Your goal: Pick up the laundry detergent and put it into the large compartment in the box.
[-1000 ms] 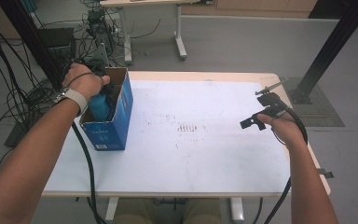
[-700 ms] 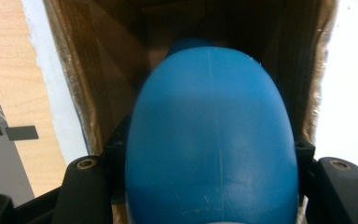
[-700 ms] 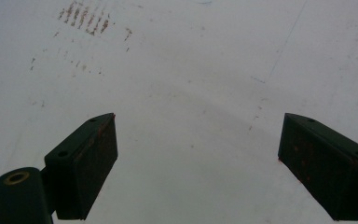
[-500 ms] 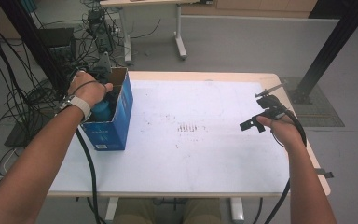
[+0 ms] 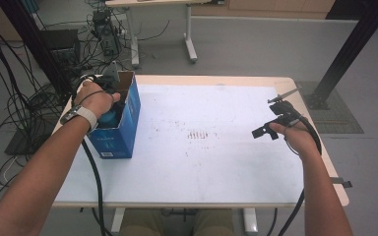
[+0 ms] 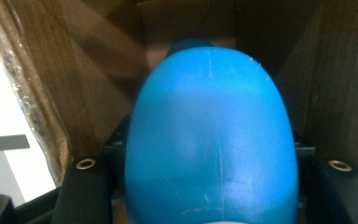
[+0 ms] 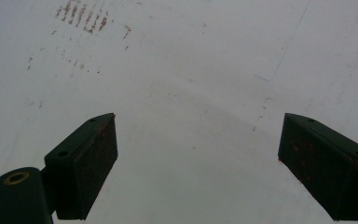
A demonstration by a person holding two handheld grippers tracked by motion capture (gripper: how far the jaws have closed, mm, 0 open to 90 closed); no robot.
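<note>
Since a second ago the left hand (image 5: 96, 98) has sunk a little deeper into the open top of the blue cardboard box (image 5: 115, 125), while the right hand (image 5: 295, 135) has kept its place over the right side of the desk (image 5: 216, 162). The box stands upright near the desk's left edge, its top flaps open and its printed blue sides facing the person. The left gripper (image 6: 205, 186) reaches down inside it, and its fingers (image 6: 81, 186) are closed on a smooth, rounded blue object (image 6: 209, 140); what exactly the object is cannot be told. In the left gripper view the blue object sits clamped between the two black fingers, with the box's brown inner walls rising around it on both sides and behind. In the high view a patch of the same blue shows just under the left hand, inside the box. The right gripper (image 7: 196, 158) hangs above the bare white desk top with its fingers (image 7: 91, 161) spread wide apart and nothing between them; faint reddish-brown marks (image 7: 84, 18) lie on the surface ahead of it. A black cable (image 5: 96, 182) trails from the left gripper down past the desk's front edge.
</note>
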